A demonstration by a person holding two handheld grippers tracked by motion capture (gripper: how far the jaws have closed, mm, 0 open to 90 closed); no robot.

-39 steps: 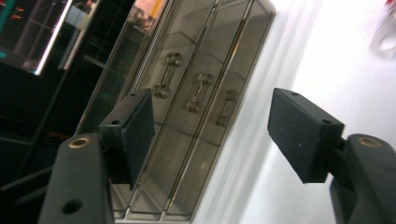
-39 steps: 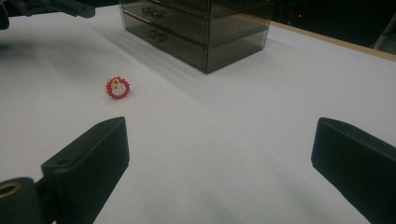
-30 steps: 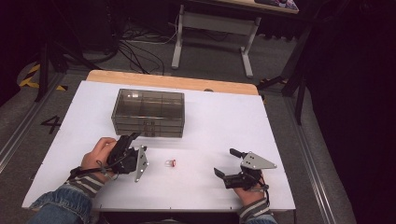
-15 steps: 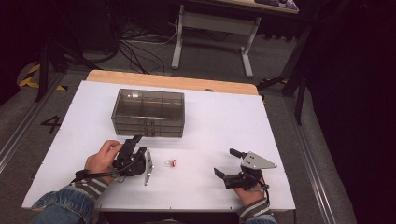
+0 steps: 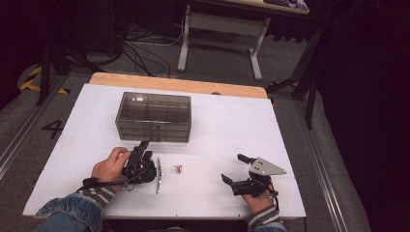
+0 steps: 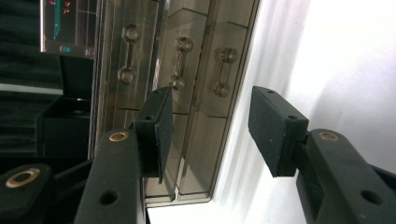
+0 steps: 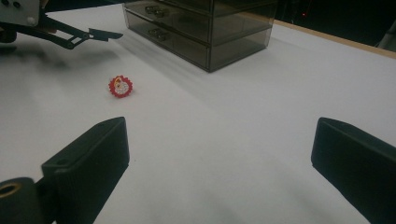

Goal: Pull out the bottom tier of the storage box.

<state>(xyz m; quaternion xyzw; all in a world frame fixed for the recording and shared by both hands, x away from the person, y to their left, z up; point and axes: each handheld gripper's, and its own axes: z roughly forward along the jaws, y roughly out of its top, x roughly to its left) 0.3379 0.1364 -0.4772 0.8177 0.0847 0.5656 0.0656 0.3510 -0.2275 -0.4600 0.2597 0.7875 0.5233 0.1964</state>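
A smoky clear drawer box (image 5: 153, 117) with three drawers stands at the back left of the white table (image 5: 232, 125). In front of it, my left gripper (image 5: 145, 147) lies rolled on its side and points at the drawer fronts. Its jaws have just been closing and stand open with nothing between them; the drawer handles (image 6: 177, 63) show past them in the left gripper view (image 6: 210, 116). A small red ring-like piece (image 5: 178, 169) lies on the table between the hands. My right gripper (image 5: 233, 167) rests at the front right, open and empty, and faces the red piece (image 7: 120, 86).
The drawer box (image 7: 201, 28) sits beyond the red piece in the right gripper view. A desk frame and cables stand on the floor behind the table. The table's wooden back edge (image 5: 179, 84) runs behind the box.
The left hand has sunk toward the table and slid a little right, closer to the red piece, with its grey plate now edge-on. The right hand has kept still.
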